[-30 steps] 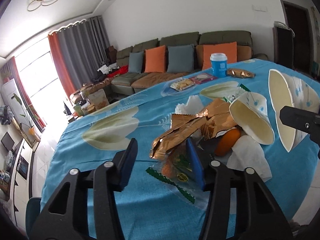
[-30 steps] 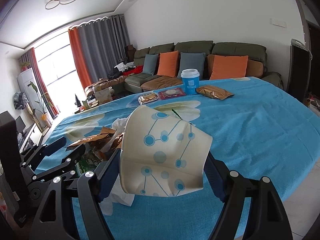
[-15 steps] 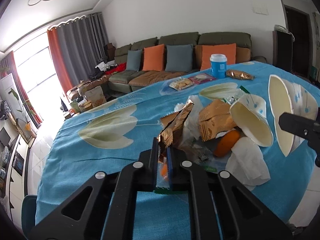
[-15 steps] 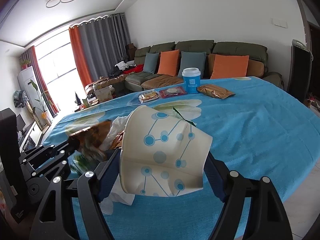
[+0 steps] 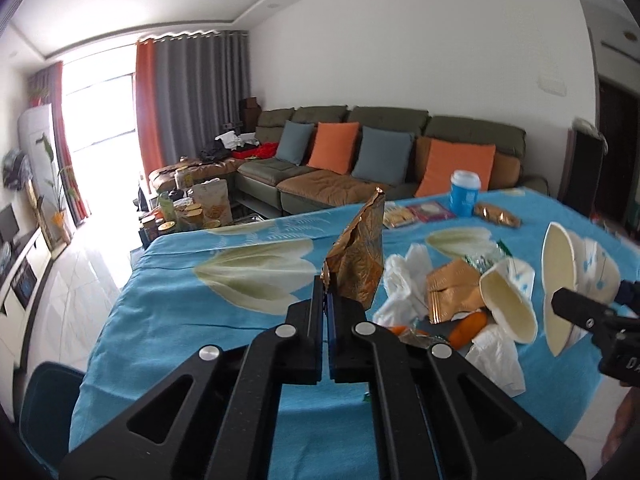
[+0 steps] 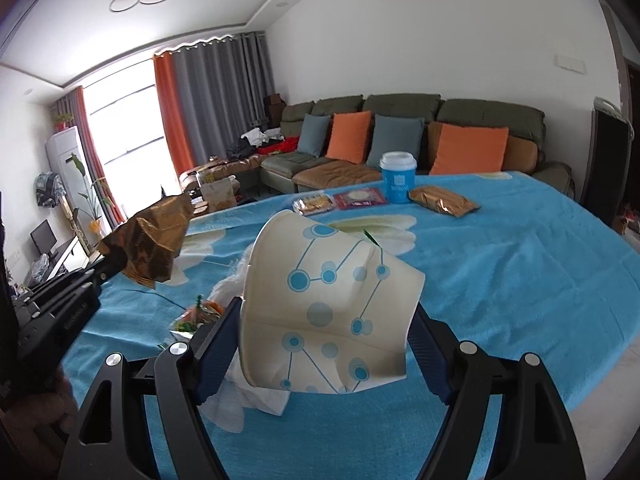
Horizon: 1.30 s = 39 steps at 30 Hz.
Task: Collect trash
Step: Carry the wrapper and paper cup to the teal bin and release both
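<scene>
While the left gripper [image 5: 325, 294] stands pinched tight on a gold foil wrapper [image 5: 358, 260] rising above its fingertips, clear of the blue tablecloth [image 5: 192, 320], the right gripper [image 6: 326, 338] clamps a crumpled paper cup [image 6: 324, 308] between wide-set fingers.

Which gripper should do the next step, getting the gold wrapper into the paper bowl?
Left. The left gripper is shut on the gold wrapper, lifted clear; the right gripper only holds the paper bowl as receptacle.
</scene>
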Available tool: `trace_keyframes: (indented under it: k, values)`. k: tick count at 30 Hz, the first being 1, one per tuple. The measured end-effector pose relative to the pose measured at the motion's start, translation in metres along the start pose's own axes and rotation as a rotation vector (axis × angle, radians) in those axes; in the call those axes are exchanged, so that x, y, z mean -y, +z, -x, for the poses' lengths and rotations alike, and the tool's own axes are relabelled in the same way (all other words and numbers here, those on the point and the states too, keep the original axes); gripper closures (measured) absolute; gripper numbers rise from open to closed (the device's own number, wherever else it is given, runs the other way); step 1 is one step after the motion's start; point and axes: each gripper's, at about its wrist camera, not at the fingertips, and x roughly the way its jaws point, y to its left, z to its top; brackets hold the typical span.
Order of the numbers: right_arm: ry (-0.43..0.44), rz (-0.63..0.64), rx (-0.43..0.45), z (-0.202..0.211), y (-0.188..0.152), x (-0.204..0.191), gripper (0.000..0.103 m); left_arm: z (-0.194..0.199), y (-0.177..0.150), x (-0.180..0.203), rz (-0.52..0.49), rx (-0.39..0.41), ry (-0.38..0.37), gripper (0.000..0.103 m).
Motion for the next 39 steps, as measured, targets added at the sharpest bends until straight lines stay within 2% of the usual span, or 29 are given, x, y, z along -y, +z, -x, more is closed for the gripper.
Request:
trace_keyframes:
  k: [7, 16, 27, 39]
  values:
    - [0.057, 0.069, 0.042, 0.004, 0.012, -0.024, 0.027, 0.034, -0.001, -0.031, 0.065, 0.033, 0.042, 0.101]
    - [0.187, 0.188, 0.068, -0.003, 0.026, -0.077, 0.027, 0.075, -0.011, -0.077, 0.136, 0.063, 0.149, 0.101]
    - [0.376, 0.316, 0.073, -0.010, 0.032, -0.156, 0.027, 0.135, -0.033, -0.142, 0.226, 0.080, 0.344, 0.101]
    - [0.581, 0.430, 0.023, -0.015, 0.030, -0.237, 0.027, 0.200, -0.055, -0.200, 0.285, 0.095, 0.531, 0.101]
